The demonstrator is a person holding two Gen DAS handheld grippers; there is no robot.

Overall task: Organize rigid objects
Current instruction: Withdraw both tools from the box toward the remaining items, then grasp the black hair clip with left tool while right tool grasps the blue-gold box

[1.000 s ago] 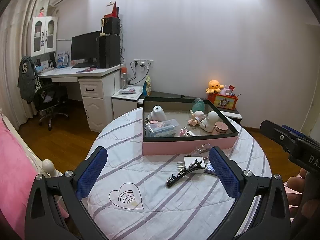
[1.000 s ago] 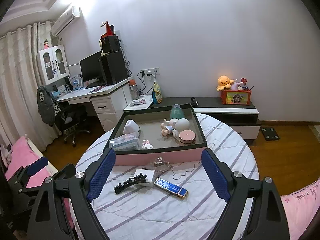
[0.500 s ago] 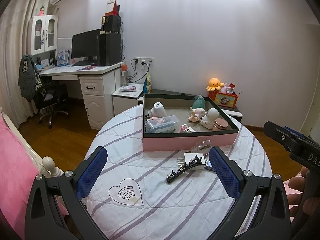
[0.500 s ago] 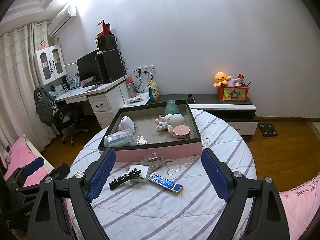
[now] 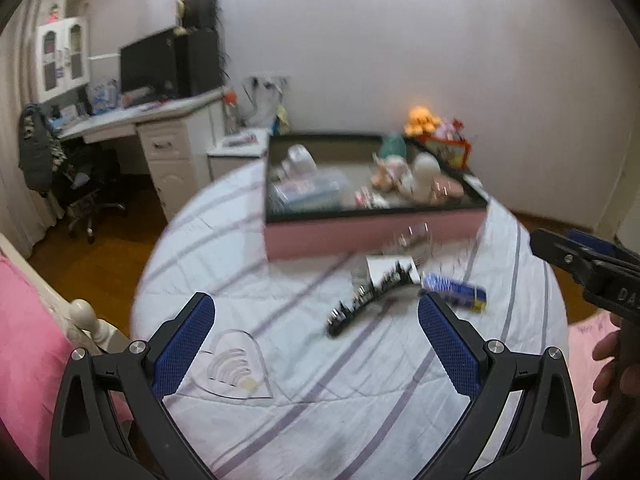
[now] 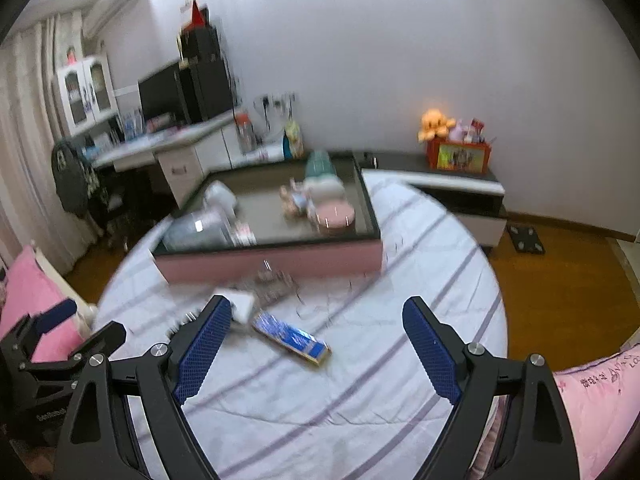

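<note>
A pink box with a dark rim (image 5: 372, 236) (image 6: 272, 268) sits on the round table and holds several small items. In front of it lie a black hair clip (image 5: 368, 304), a white card (image 5: 390, 270) (image 6: 244, 304), a clear plastic piece (image 5: 412, 236) (image 6: 274, 282) and a blue packet (image 5: 456, 292) (image 6: 292, 338). My left gripper (image 5: 316, 344) is open and empty, above the table before the hair clip. My right gripper (image 6: 316, 354) is open and empty, just short of the blue packet. Both views are blurred.
The round table (image 5: 304, 400) has a white striped cloth with a heart mark (image 5: 236, 372). Pink bedding (image 5: 24, 340) (image 6: 600, 400) lies at both sides. A white desk with a monitor (image 5: 160, 120) and a low cabinet (image 6: 452, 188) stand against the far wall.
Both grippers have moved forward and down toward the items in front of the box. The view now is motion-blurred. Both stay open and empty.
</note>
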